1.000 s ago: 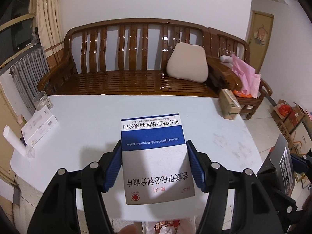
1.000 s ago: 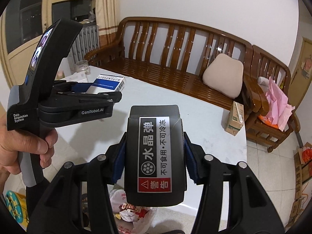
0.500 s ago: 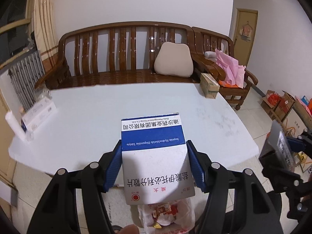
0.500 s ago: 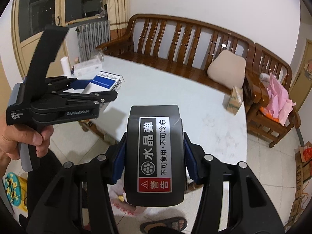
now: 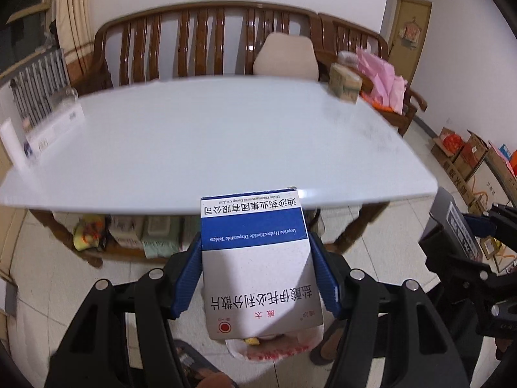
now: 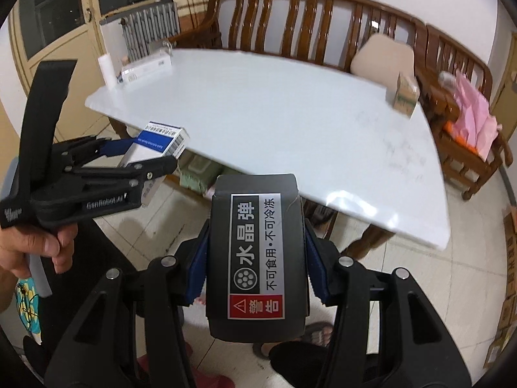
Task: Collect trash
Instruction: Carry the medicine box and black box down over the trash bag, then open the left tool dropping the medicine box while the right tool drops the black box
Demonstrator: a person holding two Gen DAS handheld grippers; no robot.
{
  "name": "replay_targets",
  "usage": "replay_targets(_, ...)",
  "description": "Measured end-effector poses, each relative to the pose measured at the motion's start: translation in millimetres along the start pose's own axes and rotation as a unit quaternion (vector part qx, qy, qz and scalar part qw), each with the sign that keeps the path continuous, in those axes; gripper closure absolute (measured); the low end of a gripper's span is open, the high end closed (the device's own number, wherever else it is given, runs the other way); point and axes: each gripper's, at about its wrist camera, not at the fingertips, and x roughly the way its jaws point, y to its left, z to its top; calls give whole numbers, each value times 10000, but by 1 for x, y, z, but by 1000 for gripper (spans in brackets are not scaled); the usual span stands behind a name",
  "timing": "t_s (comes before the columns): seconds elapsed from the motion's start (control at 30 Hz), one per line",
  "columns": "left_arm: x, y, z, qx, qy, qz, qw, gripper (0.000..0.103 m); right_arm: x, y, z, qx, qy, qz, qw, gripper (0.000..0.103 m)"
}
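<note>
2 grippers each pinched a box, both held out in the air past the near edge of the white table (image 5: 206, 135). The left gripper (image 5: 255, 278) had its blue pads pressed against the sides of a white and blue medicine box (image 5: 258, 258), which sat upright between them with its printed face toward the camera. Below that box, a white trash bag (image 5: 278, 349) with wrappers in it showed on the tiled floor. The right gripper (image 6: 257, 268) clamped a black box (image 6: 257, 258) bearing a white label and a red warning strip. In the right wrist view a hand (image 6: 29, 252) gripped the left tool's handle. A brown carton (image 6: 405, 95) stood on the table's far right corner, beside the wooden bench (image 5: 210, 42).
</note>
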Motion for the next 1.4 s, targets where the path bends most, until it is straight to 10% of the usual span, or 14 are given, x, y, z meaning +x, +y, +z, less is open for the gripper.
replay_targets(0.67,153,-12,-157,-228,1744,215,9842,42,203,-16,-87,742,1493,-220,9858,52)
replay_targets(1.4,214,-11,-198,-340,1698,185,9847,40,306,-23,-103,1175,1783,-81,9769,51)
